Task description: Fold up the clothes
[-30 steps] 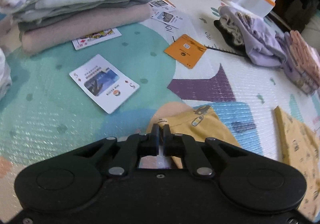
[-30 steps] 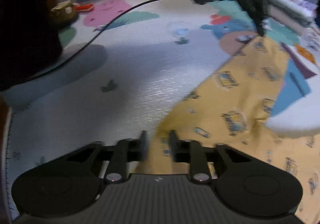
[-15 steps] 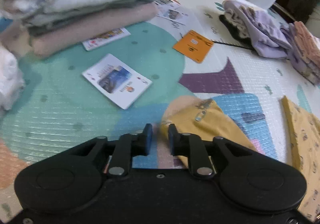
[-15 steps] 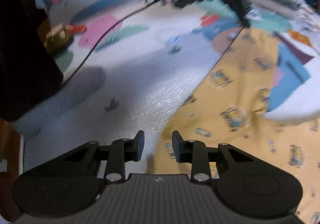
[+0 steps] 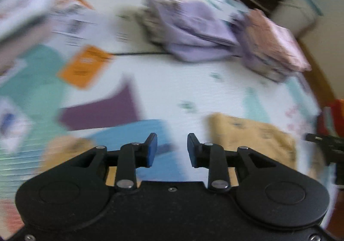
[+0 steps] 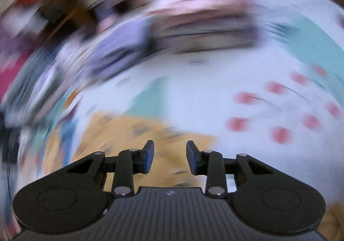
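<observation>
Repositioning between folds, as judged from both blurred views. The yellow printed garment is spread on the play mat, well short of the lilac clothes pile. The left gripper has just been opening; its jaws are parted, nothing between them. The right gripper, likewise just opening, is released and empty above the garment. A fresh edge must next be grasped.
</observation>
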Available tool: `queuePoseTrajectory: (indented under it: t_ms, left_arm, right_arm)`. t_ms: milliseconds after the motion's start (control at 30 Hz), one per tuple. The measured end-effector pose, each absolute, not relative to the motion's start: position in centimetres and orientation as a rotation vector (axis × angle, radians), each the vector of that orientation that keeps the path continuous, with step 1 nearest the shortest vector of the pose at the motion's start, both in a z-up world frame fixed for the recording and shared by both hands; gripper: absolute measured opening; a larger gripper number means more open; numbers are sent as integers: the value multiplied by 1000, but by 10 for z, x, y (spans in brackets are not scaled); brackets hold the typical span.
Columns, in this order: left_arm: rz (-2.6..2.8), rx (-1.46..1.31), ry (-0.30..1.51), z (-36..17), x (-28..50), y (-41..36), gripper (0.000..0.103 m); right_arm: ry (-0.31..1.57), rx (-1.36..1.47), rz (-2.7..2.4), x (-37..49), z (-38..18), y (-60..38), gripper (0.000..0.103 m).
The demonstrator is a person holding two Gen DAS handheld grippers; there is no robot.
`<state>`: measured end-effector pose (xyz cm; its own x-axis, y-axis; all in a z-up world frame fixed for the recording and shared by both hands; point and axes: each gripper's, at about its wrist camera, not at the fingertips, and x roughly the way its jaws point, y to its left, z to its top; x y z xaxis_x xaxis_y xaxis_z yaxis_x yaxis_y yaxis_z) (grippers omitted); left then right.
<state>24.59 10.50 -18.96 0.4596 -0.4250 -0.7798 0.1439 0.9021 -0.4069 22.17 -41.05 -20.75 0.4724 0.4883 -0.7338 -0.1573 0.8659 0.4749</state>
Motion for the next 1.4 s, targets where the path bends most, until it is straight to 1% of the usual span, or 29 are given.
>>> queuePoseTrajectory:
  t_ms: [133,233,300,333,400,433,467,500,533,567,600,633,667,767,800,833,867,900,933,967,1000,1033,1067,1100,1133,1267,1333,1367,1400]
  left_arm:
    - [-443,-378,1097,-204,263,71,28]
    - [-472,-412,1126,-214,274,57,29]
    - [-484,-429,1135,-220,280,51,28]
    - [-488,-428,1138,-222,283,48,29]
    - [-488,-356,1132,-224,285,37,28]
    - [-494,-314,1127,-225,286,30,25]
    - [-498,-282,1121,-226,286,24,18]
    - [-502,-264,1116,-227,285,20,4]
    - [-510,-254,1110,-228,284,17,1]
    - [-526,-236,1090,-226,282,15,0]
    - [-554,-206,1049,-219,277,13,0]
    - [-583,-177,1008,-212,272,12,0]
    - [-605,-151,961,-206,267,13,0]
    - [-628,-106,825,-191,252,23,0]
    - [-596,-115,864,-200,258,24,0]
    - [-567,-134,931,-212,267,24,3]
    - [-539,-146,984,-223,274,25,6]
    - [-512,-149,1013,-230,278,28,8]
    - [-495,-154,1028,-233,280,30,10]
    - [-494,-163,1022,-232,279,34,15]
    - [-492,-172,1015,-230,277,37,21]
    - [-490,-181,1009,-228,276,41,22]
    - [-488,-190,1003,-226,275,44,22]
    - [-486,-198,996,-224,273,47,22]
    - [-486,-203,990,-222,272,49,22]
    - [-543,-193,955,-211,262,43,22]
    - [-598,-165,940,-206,255,32,22]
    - [-624,-134,936,-205,250,26,22]
    - [-640,-94,932,-204,244,19,22]
  right_arm:
    - [1073,553,359,233,-239,-441,36]
    - [1097,616,383,236,-253,-442,40]
    - [1102,631,405,240,-257,-440,47]
    - [1105,638,415,241,-259,-438,47]
    - [1107,644,432,249,-261,-432,40]
    - [1099,643,439,250,-261,-430,36]
    - [1090,641,445,252,-260,-428,29]
    - [1080,643,446,253,-260,-429,24]
    - [1069,644,447,255,-260,-430,23]
    - [1049,615,450,255,-257,-428,19]
    - [1020,578,466,253,-252,-426,11]
    - [995,542,483,249,-247,-424,6]
    - [947,470,492,242,-236,-420,7]
    - [717,117,536,202,-191,-397,6]
    - [663,-14,549,189,-186,-386,6]
    - [608,-144,560,177,-181,-376,6]
    - [618,-187,576,174,-188,-371,6]
    - [671,-148,549,182,-198,-373,10]
    - [724,-109,521,190,-208,-375,10]
    - [775,-69,493,198,-219,-377,12]
    - [803,-1,470,204,-222,-384,17]
    - [821,68,458,209,-223,-391,18]
    - [823,95,458,211,-222,-395,22]
    - [825,122,457,214,-222,-399,30]
    - [827,122,464,217,-222,-399,33]
    - [868,131,476,233,-235,-394,34]
    - [880,54,502,235,-241,-383,17]
    - [883,-19,473,234,-243,-377,6]
    - [880,-43,441,233,-245,-377,0]
